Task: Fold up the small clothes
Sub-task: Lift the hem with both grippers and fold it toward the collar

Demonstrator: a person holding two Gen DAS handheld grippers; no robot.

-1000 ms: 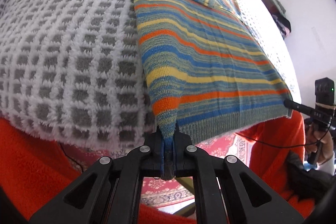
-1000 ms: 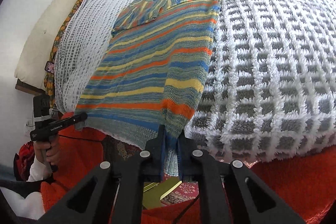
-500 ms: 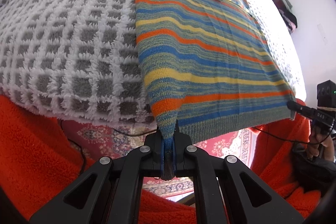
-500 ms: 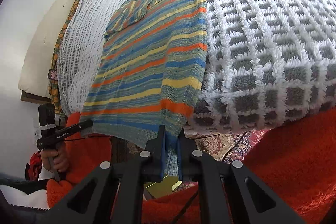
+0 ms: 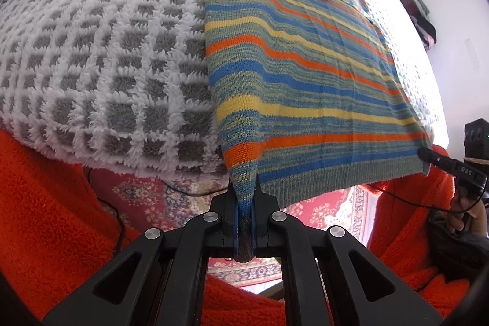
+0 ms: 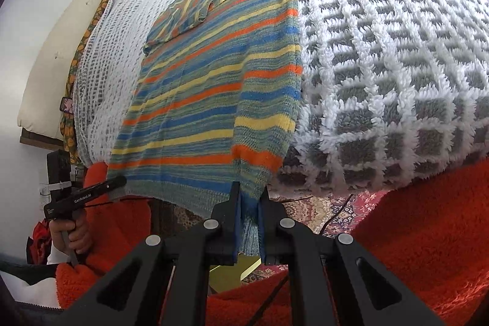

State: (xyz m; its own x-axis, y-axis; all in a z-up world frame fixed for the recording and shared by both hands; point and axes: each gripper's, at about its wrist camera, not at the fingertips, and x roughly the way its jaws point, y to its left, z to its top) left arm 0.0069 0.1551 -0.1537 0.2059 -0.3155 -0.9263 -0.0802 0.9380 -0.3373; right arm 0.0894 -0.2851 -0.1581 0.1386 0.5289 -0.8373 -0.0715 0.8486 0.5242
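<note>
My left claw (image 5: 244,200) is pressed together on one bottom corner of the striped sweater (image 5: 293,57), the knit bunched into a narrow wedge between the jaws. My right claw (image 6: 247,203) pinches the opposite bottom corner the same way, with a strip of hem hanging down between its fingers. Between the two grips the hem is stretched out past the edge of the bed, off the surface, while the rest of the sweater lies flat on the grey-and-white checked blanket (image 5: 101,51), its sleeves folded across the chest at the far end. Beyond the blanket's edge I see orange fleece (image 5: 52,203) on both sides, and a red patterned rug (image 5: 152,197) below. In the right view a cream pillow (image 6: 61,57) sits at the head of the bed.
</note>
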